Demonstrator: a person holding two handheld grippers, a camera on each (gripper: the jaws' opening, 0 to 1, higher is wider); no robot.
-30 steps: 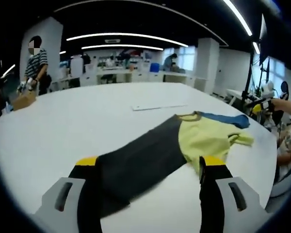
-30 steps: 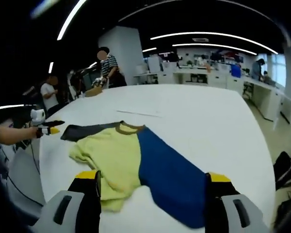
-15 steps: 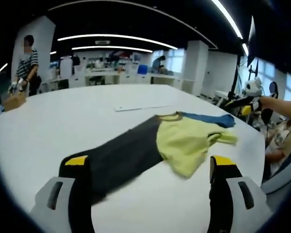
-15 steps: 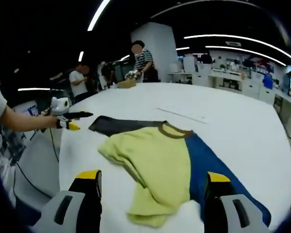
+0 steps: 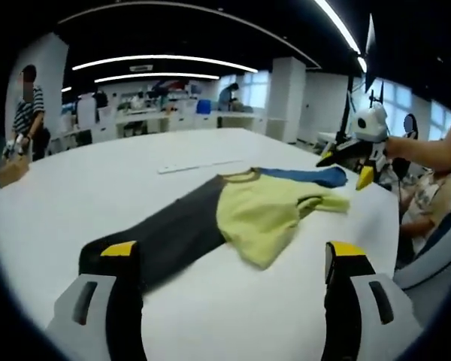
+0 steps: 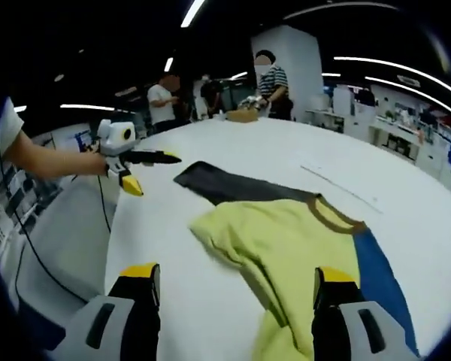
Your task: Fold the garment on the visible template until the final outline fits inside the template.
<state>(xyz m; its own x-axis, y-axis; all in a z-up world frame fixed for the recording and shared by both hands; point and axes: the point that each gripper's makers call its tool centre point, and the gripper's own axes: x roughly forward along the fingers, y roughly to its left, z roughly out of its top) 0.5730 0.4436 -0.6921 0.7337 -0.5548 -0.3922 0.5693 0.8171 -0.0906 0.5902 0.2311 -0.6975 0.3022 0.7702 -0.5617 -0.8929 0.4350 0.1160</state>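
Broad white desk (image 5: 75, 203), rounded at its edge, carrying everything; spread flat near its middle, a three-coloured garment (image 5: 240, 214) with a dark grey side, a yellow centre and a blue side, yellow part rumpled and folded over itself, brown collar toward the far side; beyond the collar, a thin pale strip (image 5: 199, 164) lying flat on the desk, apart from the cloth. Left tool (image 5: 237, 259) poised over the desk short of the garment's dark end, jaws spread wide, gripping nothing; seen from the right gripper view as a white tool (image 6: 135, 165) held in a hand, just off the dark sleeve. Right tool (image 6: 233, 282) above the yellow part, jaws spread, nothing between them; from the left gripper view (image 5: 357, 154) beside the blue sleeve. Behind the garment, people standing by the desk's far edge (image 6: 270, 83).
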